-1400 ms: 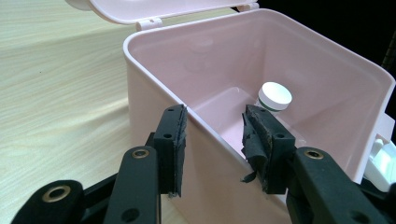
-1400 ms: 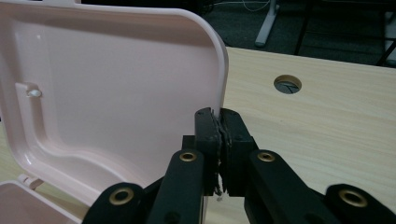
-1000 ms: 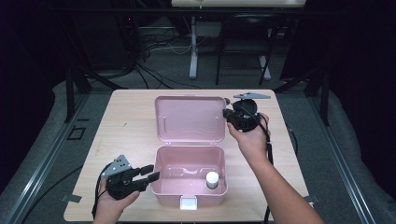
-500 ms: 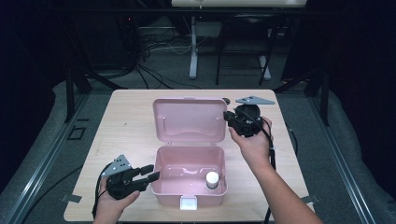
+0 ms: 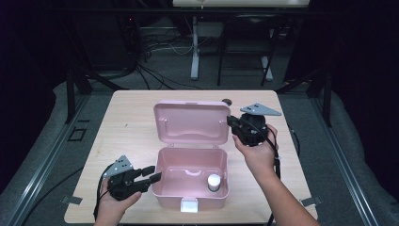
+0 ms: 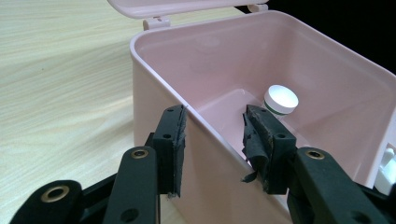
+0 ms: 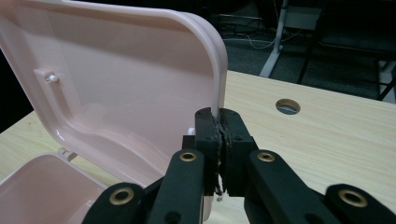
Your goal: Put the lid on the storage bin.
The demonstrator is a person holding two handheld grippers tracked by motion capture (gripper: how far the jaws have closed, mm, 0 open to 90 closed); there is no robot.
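Pink box (image 5: 192, 181), lid (image 5: 192, 122) edge pinched in right gripper (image 5: 231, 120) jaws, left gripper (image 5: 153, 174) jaws open astride wall

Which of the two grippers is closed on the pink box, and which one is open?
The right gripper is shut on the edge of the box lid. The left gripper is open, its jaws astride the box wall.

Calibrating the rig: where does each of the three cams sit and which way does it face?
High view: above the person's side, facing forward and down on the table; both forearms, left gripper, right gripper.
Left gripper view: on the left gripper, facing the pink box wall between its open jaws; white-capped bottle inside.
Right gripper view: on the right gripper, jaws shut on the lid edge.
All share the box.
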